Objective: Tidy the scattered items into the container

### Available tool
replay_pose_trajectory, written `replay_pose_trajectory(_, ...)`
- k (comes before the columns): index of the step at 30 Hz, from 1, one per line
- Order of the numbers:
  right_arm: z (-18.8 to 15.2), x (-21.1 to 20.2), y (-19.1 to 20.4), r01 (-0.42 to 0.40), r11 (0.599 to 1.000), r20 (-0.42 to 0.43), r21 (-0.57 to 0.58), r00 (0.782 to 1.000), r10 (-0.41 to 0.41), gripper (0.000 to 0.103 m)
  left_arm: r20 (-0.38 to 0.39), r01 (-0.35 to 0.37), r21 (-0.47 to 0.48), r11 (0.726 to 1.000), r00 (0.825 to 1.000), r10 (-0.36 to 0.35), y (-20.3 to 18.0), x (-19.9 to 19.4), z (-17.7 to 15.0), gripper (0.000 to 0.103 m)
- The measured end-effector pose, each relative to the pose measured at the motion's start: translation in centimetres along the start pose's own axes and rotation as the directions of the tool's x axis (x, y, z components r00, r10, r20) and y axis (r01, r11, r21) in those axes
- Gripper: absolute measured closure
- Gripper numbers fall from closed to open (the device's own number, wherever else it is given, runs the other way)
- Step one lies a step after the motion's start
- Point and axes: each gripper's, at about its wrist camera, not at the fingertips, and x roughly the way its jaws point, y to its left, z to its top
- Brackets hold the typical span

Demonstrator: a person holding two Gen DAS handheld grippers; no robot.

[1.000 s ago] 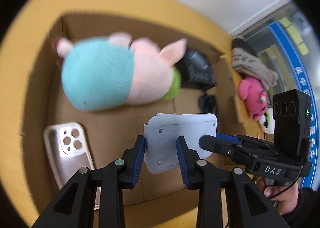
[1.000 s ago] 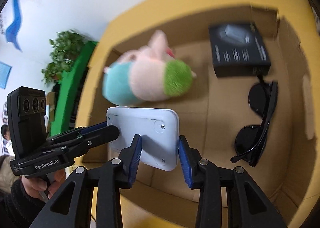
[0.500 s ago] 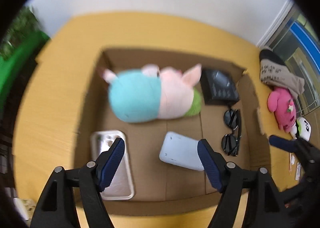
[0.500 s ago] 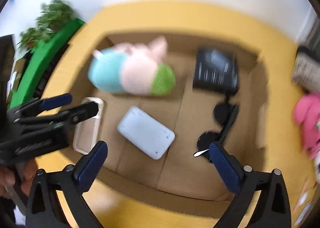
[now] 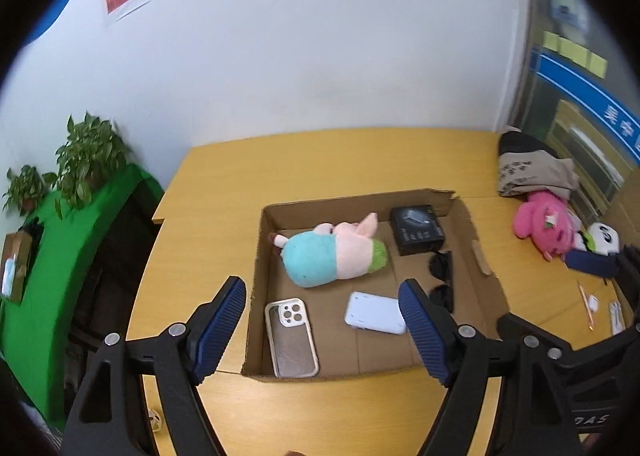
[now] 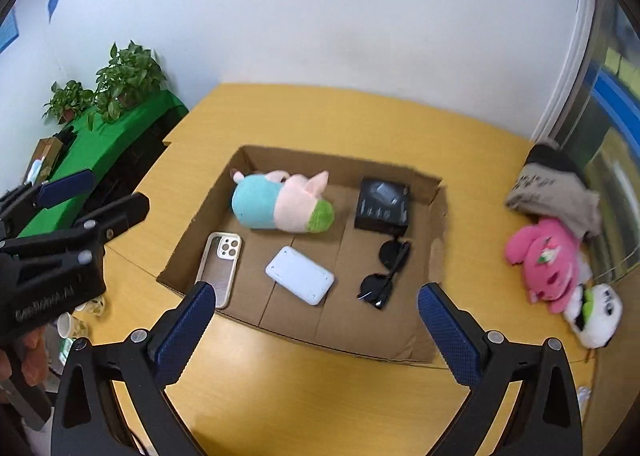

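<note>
An open cardboard box (image 5: pixel 260 248) (image 6: pixel 436 216) sits on the yellow table. Inside lie a teal-and-pink plush pig (image 5: pixel 328 256) (image 6: pixel 280 204), a black box (image 5: pixel 416 228) (image 6: pixel 382 204), black sunglasses (image 5: pixel 440 276) (image 6: pixel 386 268), a white power bank (image 5: pixel 374 312) (image 6: pixel 300 274) and a phone in a clear case (image 5: pixel 290 336) (image 6: pixel 220 260). My left gripper (image 5: pixel 322 328) is open and empty, raised above the box's near side. My right gripper (image 6: pixel 316 332) is open and empty, raised above the box's front edge.
At the table's right edge lie a pink plush (image 5: pixel 546 224) (image 6: pixel 548 256), a panda plush (image 5: pixel 600 240) (image 6: pixel 596 312) and folded grey cloth (image 5: pixel 532 172) (image 6: pixel 556 188). A green-covered shelf with potted plants (image 5: pixel 84 160) (image 6: pixel 124 76) stands left. Small white items (image 5: pixel 592 302) lie right.
Both grippers let go of the white power bank, which now lies in the box. Both opened wide and pulled up and back from the box.
</note>
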Motion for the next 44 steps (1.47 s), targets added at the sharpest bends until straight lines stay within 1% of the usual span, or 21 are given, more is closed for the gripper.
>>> replay_pose_trajectory(3, -0.7, -2.0, 0.9, 0.005, 1.000, 0.021, -0.011, 1.000, -0.005, 0.000, 0.014, 0.007, -0.002, 1.000, 1.000, -0.007, -0.5, -1.8, -0.6, 0.024)
replay_pose_trajectory(5, -1.1, -2.9, 1.3, 0.008, 1.000, 0.017, -0.026, 1.000, -0.008, 0.000, 0.019, 0.006, 0.002, 1.000, 1.000, -0.006, -0.9, -2.7, -1.1, 0.024)
replay_pose_trajectory(11, -2.5, -4.8, 1.8, 0.017, 1.000, 0.021, -0.020, 1.000, -0.016, 0.000, 0.044, 0.018, -0.011, 1.000, 0.999, -0.017, -1.4, -5.1, -2.3, 0.022)
replay_pose_trajectory(17, -3.1, -6.4, 2.2, 0.027, 0.999, 0.041, -0.017, 0.999, -0.027, 0.000, 0.046, 0.021, -0.035, 0.999, 0.999, -0.019, -1.3, -6.1, -3.1, 0.022)
replay_pose_trajectory(21, -3.3, -6.9, 2.2, 0.025, 1.000, 0.047, -0.010, 0.999, -0.025, 0.000, 0.040, 0.041, -0.049, 0.998, 0.998, -0.039, -1.2, -6.6, -3.3, 0.022)
replay_pose_trajectory(35, -4.2, -7.2, 1.9, 0.031, 1.000, 0.039, 0.003, 0.999, -0.031, 0.000, 0.014, 0.059, -0.049, 0.997, 0.998, -0.059, -1.6, -6.5, -3.8, 0.022)
replay_pose_trajectory(38, -4.4, -7.0, 1.9, 0.030, 1.000, 0.031, 0.003, 0.999, -0.030, 0.000, 0.016, 0.051, -0.047, 0.998, 0.999, -0.051, -1.7, -6.4, -4.2, 0.022)
replay_pose_trajectory(42, -4.6, -6.7, 1.8, 0.028, 1.000, 0.023, 0.005, 0.999, -0.028, 0.000, 0.031, 0.011, -0.044, 0.999, 0.999, -0.009, -1.8, -6.7, -4.5, 0.022)
replay_pose_trajectory(44, -4.6, -6.6, 1.8, 0.027, 1.000, 0.021, 0.009, 0.999, -0.027, 0.000, 0.013, 0.019, -0.056, 0.998, 1.000, -0.018, -1.6, -6.4, -4.4, 0.022)
